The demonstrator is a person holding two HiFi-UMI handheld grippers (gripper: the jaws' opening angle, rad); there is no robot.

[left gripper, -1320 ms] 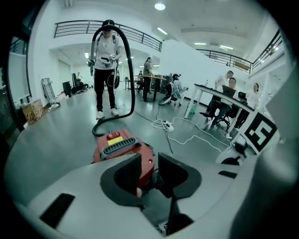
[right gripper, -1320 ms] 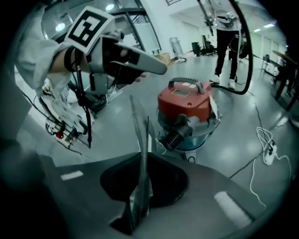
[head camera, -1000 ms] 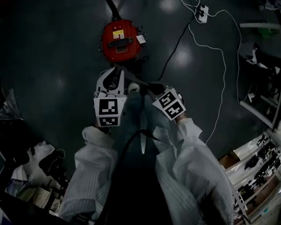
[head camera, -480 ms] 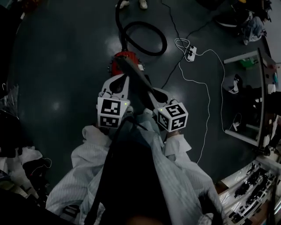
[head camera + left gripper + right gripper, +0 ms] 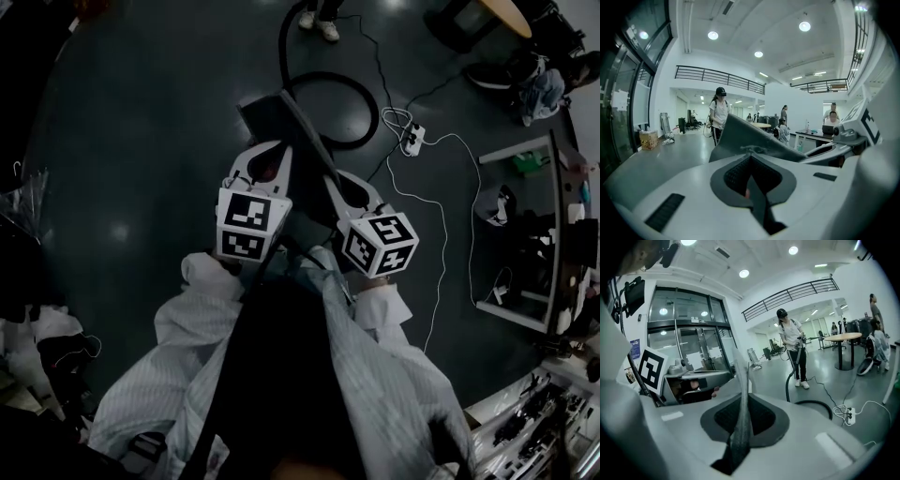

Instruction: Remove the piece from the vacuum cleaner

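Observation:
A thin, flat dark grey piece [image 5: 305, 136] is held up between both grippers, slanting from upper left to lower right in the head view. My right gripper [image 5: 349, 190] is shut on it; in the right gripper view the grey piece [image 5: 740, 423] runs edge-on between the pads. My left gripper [image 5: 272, 157] is shut, its tip meeting the lower edge of the grey piece [image 5: 745, 138]. The vacuum's black hose [image 5: 336, 98] loops on the floor beyond. The red vacuum body is hidden behind the grippers and the piece.
A white power strip [image 5: 412, 141] and its white cable [image 5: 441, 244] lie on the dark floor to the right. Shelving [image 5: 530, 234] stands at the right edge. A standing person's feet [image 5: 319, 23] are near the hose; that person [image 5: 792, 341] holds it. Clutter [image 5: 42, 347] sits lower left.
The left jaws closed. Both grippers rose together with the grey piece, and the red vacuum body dropped out of sight behind them as the head view swung up the floor.

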